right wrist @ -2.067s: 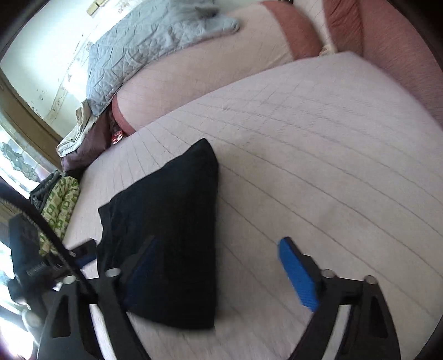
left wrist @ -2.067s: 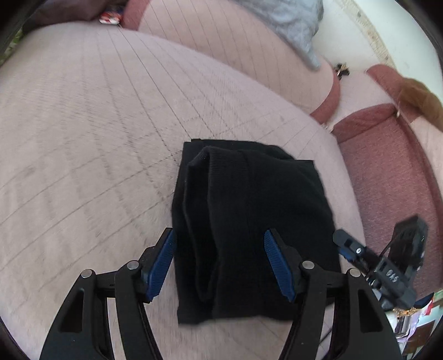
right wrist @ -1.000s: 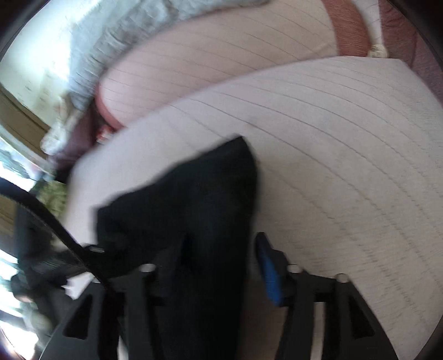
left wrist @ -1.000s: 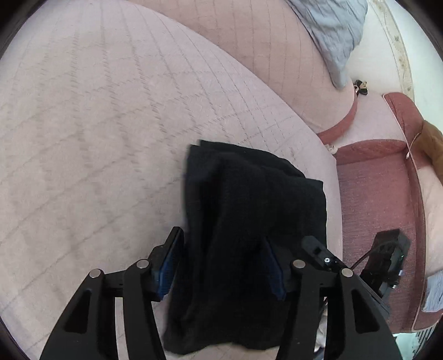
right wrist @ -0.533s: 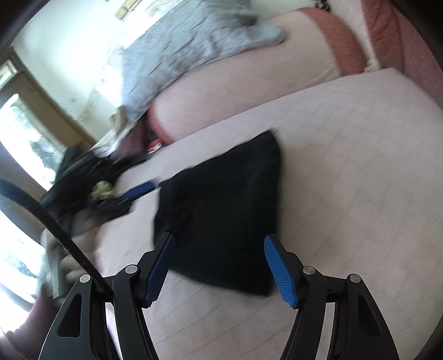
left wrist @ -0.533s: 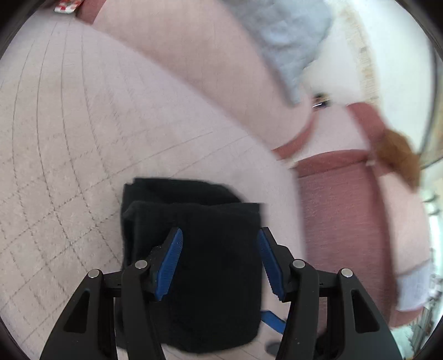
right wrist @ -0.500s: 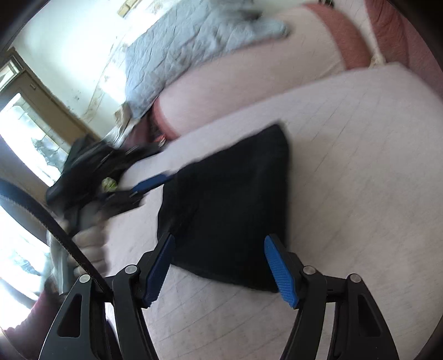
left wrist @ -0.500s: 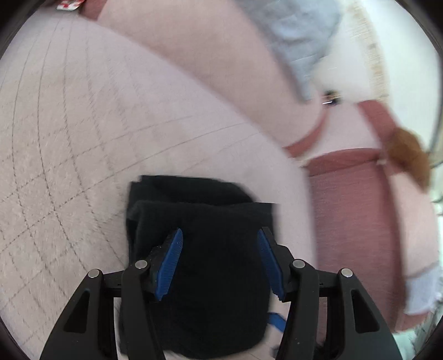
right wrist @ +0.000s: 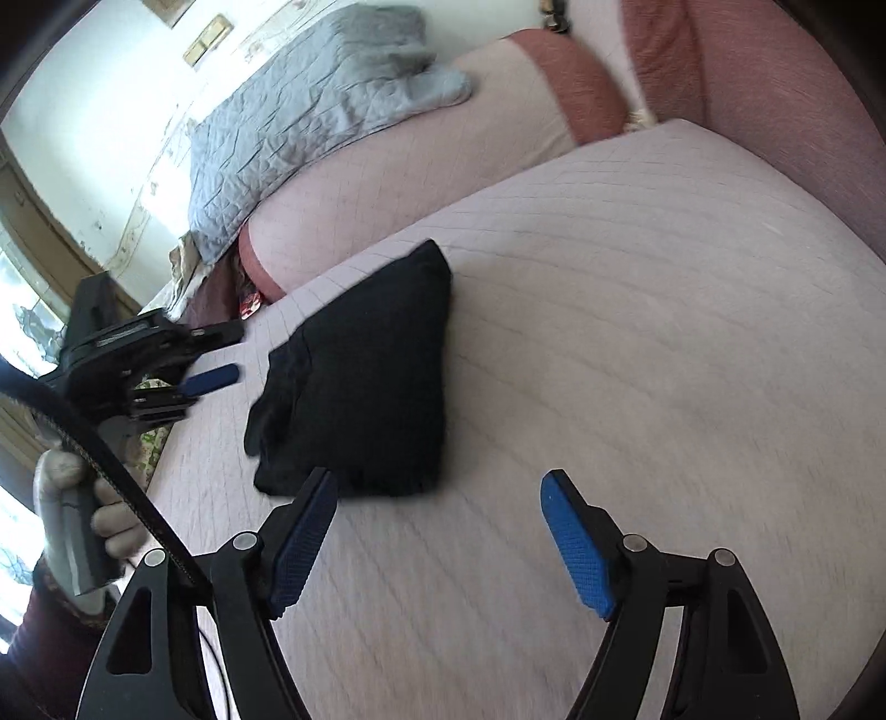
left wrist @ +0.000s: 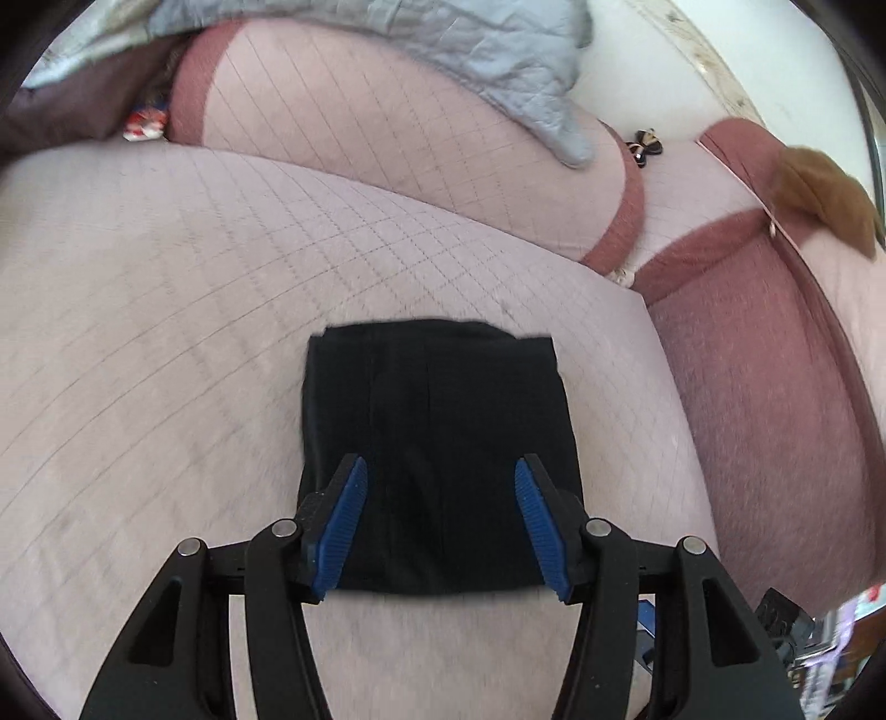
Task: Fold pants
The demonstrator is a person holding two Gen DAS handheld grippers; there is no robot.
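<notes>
The black pants lie folded into a compact rectangle on the pale quilted seat cushion. In the left wrist view my left gripper hovers above their near half, open, with its blue pads clear of the cloth. The right wrist view shows the pants ahead and left of my right gripper. That gripper stands wide open over bare cushion with nothing between its fingers. The left gripper shows there too, in the air left of the pants, held by a gloved hand.
A grey quilted blanket drapes over the pink back cushion. A dark red seat section adjoins on the right, with a brown furry thing above it. A small dark bow and a red-white packet lie at the back.
Both grippers have pulled back from the pants. The left one rose off the cloth. The right one slid away to the right and its jaws widened. The pants stay folded.
</notes>
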